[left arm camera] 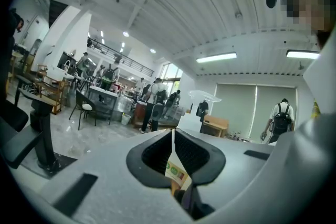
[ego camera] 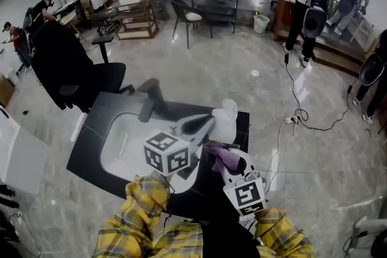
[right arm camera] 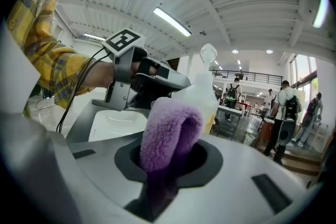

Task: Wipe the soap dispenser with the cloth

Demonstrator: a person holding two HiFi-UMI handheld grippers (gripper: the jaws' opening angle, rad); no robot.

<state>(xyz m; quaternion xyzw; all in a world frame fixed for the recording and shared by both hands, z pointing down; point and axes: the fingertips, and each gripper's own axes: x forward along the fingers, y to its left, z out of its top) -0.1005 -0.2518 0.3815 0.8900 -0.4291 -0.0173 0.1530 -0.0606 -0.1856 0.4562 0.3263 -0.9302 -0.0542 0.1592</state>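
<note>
The white soap dispenser stands on the black counter at the basin's right rim; in the right gripper view the bottle rises just behind the cloth. My left gripper is shut, its tips against the dispenser's left side. In the left gripper view only a strip of the bottle's label shows through the slit of the left gripper. My right gripper is shut on a folded purple cloth, held close to the dispenser's near side. The cloth bulges out of the right gripper.
The black counter holds a white basin with a dark faucet. A black office chair stands at its far left. A cable and plug strip lie on the floor to the right. People stand further back.
</note>
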